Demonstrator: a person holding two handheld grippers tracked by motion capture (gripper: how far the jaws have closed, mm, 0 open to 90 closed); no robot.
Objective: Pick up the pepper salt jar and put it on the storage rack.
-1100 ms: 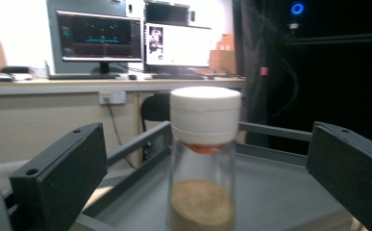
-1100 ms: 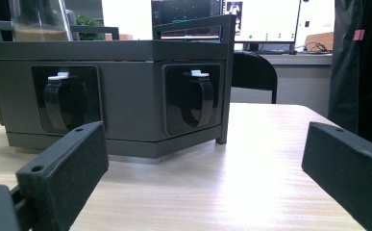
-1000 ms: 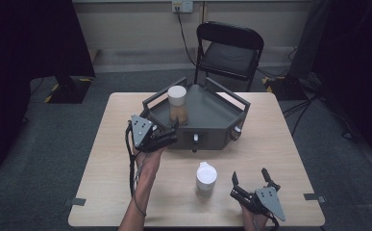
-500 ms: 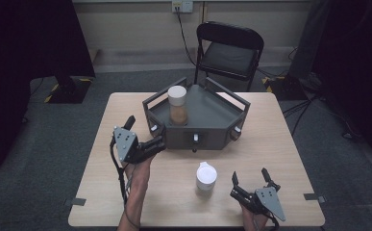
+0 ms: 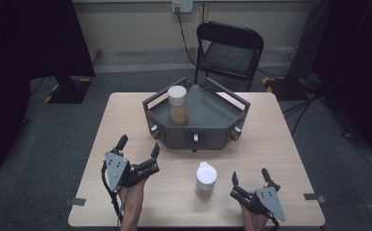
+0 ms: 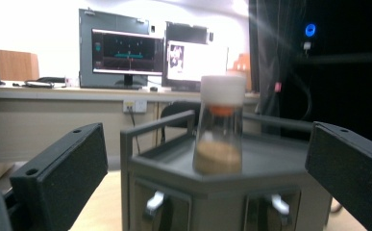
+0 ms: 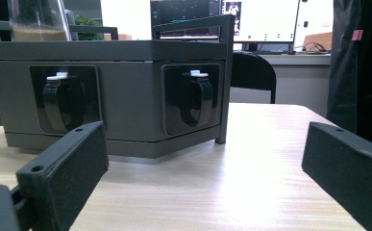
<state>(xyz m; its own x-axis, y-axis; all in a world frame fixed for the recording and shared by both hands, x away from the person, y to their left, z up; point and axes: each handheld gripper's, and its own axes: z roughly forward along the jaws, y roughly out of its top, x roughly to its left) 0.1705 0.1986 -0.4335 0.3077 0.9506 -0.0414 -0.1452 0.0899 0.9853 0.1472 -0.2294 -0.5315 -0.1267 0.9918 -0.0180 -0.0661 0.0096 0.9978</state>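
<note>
Left claw (image 5: 138,149) withdrew from tray (image 5: 212,122), wide; right claw (image 5: 251,178) wide; jar (image 5: 205,179) between

Matt grey tray (image 5: 207,126); clear glossy jar (image 5: 178,106); wood-grain table (image 5: 279,144)

A lab or office: monitors (image 6: 128,53) on a desk (image 6: 54,91), dark curtains (image 5: 30,38), wall socket (image 5: 182,6).
</note>
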